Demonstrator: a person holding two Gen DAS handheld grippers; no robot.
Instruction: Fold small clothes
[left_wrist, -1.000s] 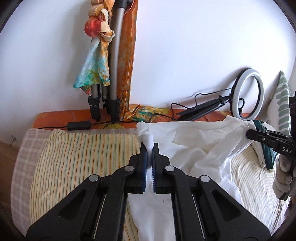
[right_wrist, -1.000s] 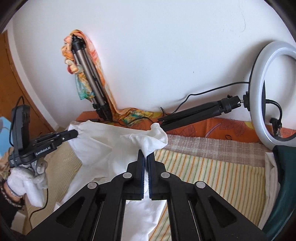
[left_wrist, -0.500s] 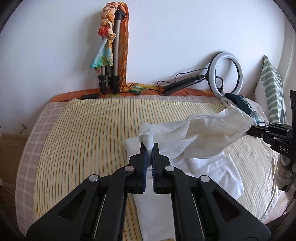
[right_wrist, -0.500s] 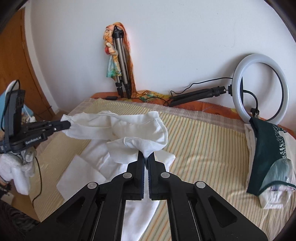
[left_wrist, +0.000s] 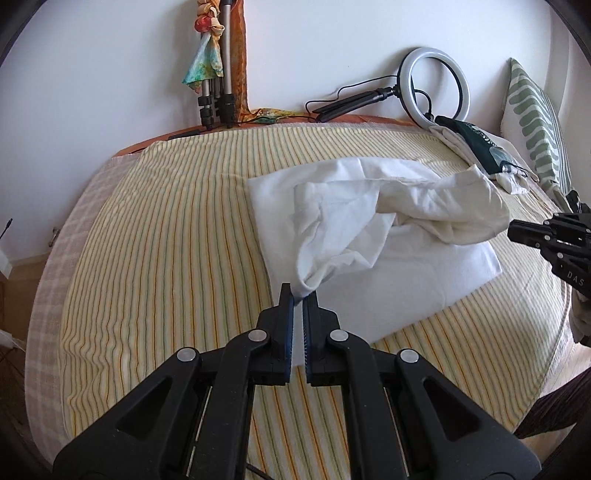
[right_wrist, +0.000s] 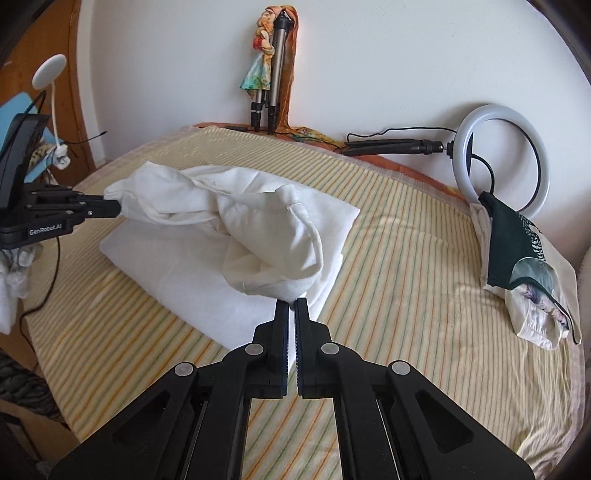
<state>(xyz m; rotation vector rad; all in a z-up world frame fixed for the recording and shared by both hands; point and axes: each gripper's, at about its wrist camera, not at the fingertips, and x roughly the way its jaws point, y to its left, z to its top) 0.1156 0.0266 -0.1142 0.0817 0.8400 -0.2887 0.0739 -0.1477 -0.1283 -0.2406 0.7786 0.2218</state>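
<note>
A white garment (left_wrist: 373, 236) lies on the striped bed, its lower part flat and its upper edge lifted and bunched. My left gripper (left_wrist: 298, 295) is shut on one corner of that edge, near the garment's near left side. My right gripper (right_wrist: 291, 303) is shut on the other corner; it shows at the right in the left wrist view (left_wrist: 517, 230). The garment (right_wrist: 236, 236) hangs folded over between both grippers. The left gripper also shows at the left of the right wrist view (right_wrist: 110, 208).
The striped yellow bedcover (left_wrist: 166, 258) spreads around the garment. A ring light (right_wrist: 502, 162) and folded clothes (right_wrist: 524, 266) lie at the right. A tripod with a scarf (right_wrist: 269, 85) leans on the wall. A leaf-print pillow (left_wrist: 535, 122) stands far right.
Both grippers have pulled back toward the near edge of the bed, bringing the garment's held edge over its flat lower part. The cloth between them has gone slack and lower.
</note>
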